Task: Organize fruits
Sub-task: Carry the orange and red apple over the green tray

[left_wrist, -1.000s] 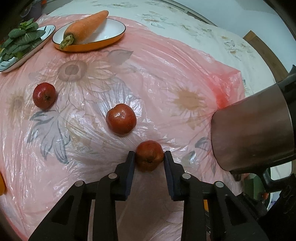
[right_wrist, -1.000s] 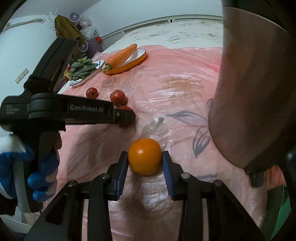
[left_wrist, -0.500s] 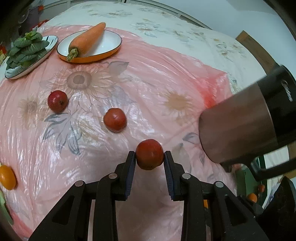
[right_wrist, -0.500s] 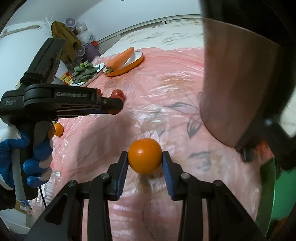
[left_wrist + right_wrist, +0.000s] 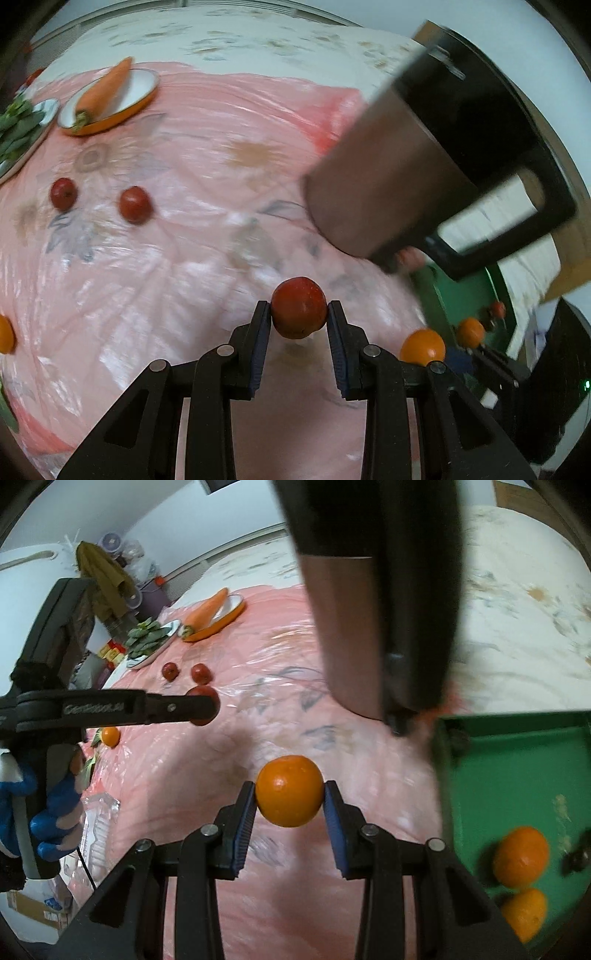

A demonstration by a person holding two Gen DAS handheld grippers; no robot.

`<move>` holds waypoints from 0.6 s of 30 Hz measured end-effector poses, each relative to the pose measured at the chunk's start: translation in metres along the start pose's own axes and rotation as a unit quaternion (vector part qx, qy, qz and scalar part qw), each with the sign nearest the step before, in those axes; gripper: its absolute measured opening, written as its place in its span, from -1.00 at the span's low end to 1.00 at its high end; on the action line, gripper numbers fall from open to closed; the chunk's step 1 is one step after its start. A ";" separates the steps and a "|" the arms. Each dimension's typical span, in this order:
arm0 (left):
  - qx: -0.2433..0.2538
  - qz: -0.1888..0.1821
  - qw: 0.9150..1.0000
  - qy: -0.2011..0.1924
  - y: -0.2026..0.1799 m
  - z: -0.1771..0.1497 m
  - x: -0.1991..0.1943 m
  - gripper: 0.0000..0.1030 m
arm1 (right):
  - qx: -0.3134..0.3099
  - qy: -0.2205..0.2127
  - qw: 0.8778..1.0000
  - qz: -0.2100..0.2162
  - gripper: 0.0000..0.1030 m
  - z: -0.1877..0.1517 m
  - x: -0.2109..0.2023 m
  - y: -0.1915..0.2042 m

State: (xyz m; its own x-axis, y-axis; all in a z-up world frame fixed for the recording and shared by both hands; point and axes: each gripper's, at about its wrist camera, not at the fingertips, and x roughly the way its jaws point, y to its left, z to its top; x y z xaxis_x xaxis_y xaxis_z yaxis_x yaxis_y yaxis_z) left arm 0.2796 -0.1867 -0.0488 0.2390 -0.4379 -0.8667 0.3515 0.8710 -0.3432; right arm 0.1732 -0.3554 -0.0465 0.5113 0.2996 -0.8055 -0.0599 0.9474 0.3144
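My left gripper (image 5: pixel 298 320) is shut on a small red fruit (image 5: pixel 299 307), held above the pink plastic sheet (image 5: pixel 207 155). My right gripper (image 5: pixel 289 802) is shut on an orange (image 5: pixel 289 791), lifted near a green tray (image 5: pixel 517 768) at the right that holds two oranges (image 5: pixel 521 856). From the right wrist view the left gripper (image 5: pixel 201 709) shows side-on, held by a blue-gloved hand (image 5: pixel 51 812). Two red fruits (image 5: pixel 135 205) and one orange (image 5: pixel 5 334) lie on the sheet.
A tall metal kettle with a black handle (image 5: pixel 417 162) stands between the grippers and the tray's far side. An orange-rimmed plate with a carrot (image 5: pixel 107 99) and a plate of greens (image 5: pixel 18 129) sit at the far left. The table's edge runs along the bottom.
Both grippers have risen and swung right toward the green tray, each carrying its fruit. The kettle and tray now loom larger; the loose red fruits have receded to the left.
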 end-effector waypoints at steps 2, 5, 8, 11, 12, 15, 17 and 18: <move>0.017 -0.010 1.000 0.009 -0.017 -0.005 0.000 -0.49 | 0.010 -0.003 1.000 -0.012 -0.47 -0.006 -0.013 -0.011; 0.047 -0.028 0.998 0.025 -0.044 -0.012 0.003 -0.49 | 0.024 -0.009 0.999 -0.028 -0.47 -0.012 -0.028 -0.026; 0.085 -0.041 0.995 0.037 -0.074 -0.018 0.005 -0.49 | 0.042 -0.017 0.998 -0.049 -0.47 -0.017 -0.045 -0.045; 0.124 -0.058 0.989 0.050 -0.106 -0.026 0.010 -0.49 | 0.058 -0.026 0.996 -0.068 -0.47 -0.020 -0.058 -0.064; 0.137 -0.063 0.987 0.053 -0.117 -0.027 0.012 -0.49 | 0.063 -0.028 0.995 -0.074 -0.47 -0.020 -0.062 -0.070; 0.165 -0.079 0.981 0.060 -0.145 -0.030 0.018 -0.49 | 0.078 -0.037 0.992 -0.096 -0.47 -0.021 -0.074 -0.094; 0.187 -0.089 0.976 0.062 -0.167 -0.030 0.024 -0.49 | 0.087 -0.041 0.989 -0.108 -0.47 -0.021 -0.079 -0.109; 0.195 -0.093 0.974 0.062 -0.176 -0.029 0.026 -0.49 | 0.090 -0.043 0.988 -0.114 -0.47 -0.022 -0.082 -0.115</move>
State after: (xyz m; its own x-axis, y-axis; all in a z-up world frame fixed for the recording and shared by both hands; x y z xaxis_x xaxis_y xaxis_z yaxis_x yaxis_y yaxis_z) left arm 0.1982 -0.3452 -0.0216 0.0362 -0.5285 -0.8481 0.7015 0.6179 -0.3551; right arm 0.1198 -0.4862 -0.0278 0.5647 0.0635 -0.8229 0.2149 0.9513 0.2209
